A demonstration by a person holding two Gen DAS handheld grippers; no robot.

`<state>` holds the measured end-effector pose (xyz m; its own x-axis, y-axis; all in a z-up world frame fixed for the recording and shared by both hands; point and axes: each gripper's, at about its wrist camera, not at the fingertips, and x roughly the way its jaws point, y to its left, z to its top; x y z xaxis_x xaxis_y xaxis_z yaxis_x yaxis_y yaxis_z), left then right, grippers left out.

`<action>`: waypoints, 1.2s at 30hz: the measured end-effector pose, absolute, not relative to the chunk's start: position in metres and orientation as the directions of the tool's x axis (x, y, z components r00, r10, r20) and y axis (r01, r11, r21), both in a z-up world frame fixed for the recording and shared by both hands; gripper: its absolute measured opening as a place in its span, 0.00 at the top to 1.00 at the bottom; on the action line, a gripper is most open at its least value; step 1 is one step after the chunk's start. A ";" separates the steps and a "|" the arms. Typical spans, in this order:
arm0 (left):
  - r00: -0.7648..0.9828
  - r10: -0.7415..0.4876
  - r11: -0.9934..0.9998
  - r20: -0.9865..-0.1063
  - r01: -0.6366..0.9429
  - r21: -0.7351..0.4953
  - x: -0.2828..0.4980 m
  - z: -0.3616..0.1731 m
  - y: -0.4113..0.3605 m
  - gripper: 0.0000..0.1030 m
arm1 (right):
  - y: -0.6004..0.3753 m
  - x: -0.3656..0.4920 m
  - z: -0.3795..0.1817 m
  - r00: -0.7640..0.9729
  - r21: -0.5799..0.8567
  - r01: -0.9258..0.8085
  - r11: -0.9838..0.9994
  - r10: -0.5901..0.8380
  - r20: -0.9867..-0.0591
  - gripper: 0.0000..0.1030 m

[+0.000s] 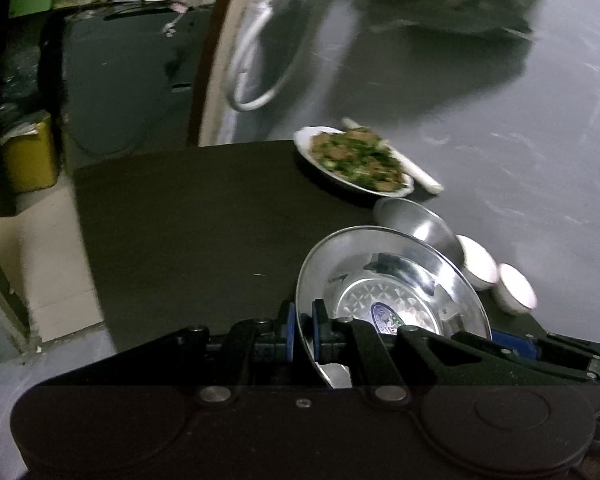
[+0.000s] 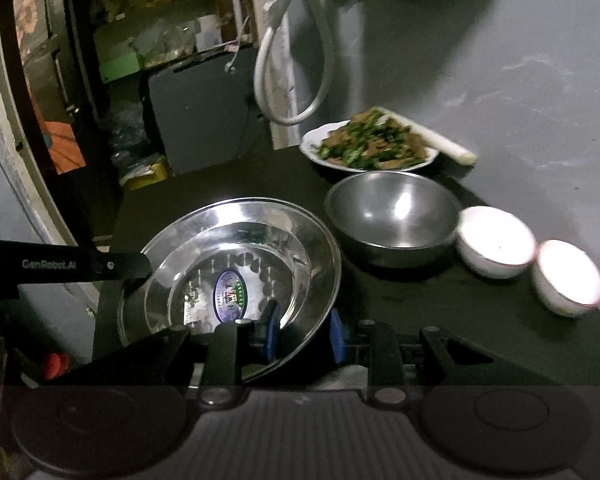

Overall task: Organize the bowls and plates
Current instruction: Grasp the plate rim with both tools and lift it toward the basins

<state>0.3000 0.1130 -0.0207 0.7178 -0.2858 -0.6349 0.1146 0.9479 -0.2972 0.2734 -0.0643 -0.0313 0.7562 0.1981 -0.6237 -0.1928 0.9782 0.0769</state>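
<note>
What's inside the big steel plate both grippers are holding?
Only an oval sticker on the embossed base of the steel plate; no food. The near edge is hidden behind the right gripper.

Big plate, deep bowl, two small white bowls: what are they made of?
Big plate: looks like polished steel; mirror reflections, embossed base with a sticker.
Deep bowl: likely steel too, duller brushed sheen with soft highlights.
Two small white bowls: probably glazed ceramic; glossy white, thick walls, though glare hides detail, so melamine is possible.
</note>
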 end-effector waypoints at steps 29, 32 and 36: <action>0.613 -0.358 0.932 -0.704 0.273 -0.237 0.238 -0.040 0.012 0.89 | -0.164 0.176 -0.044 0.747 0.068 -0.022 0.997 0.062 -0.662 0.71; 0.612 -0.347 0.935 -0.711 0.282 -0.213 0.233 -0.043 0.008 0.88 | -0.164 0.172 -0.046 0.744 0.057 -0.029 0.998 0.060 -0.666 0.71; 0.610 -0.331 0.939 -0.720 0.284 -0.192 0.229 -0.048 0.004 0.87 | -0.164 0.170 -0.050 0.734 0.051 -0.033 0.998 0.059 -0.677 0.71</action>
<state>0.2294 0.0040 -0.0476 0.6096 -0.3314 -0.7201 0.2835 0.9395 -0.1924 0.1699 -0.1642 -0.0502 0.7340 0.0587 -0.6766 -0.0331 0.9982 0.0507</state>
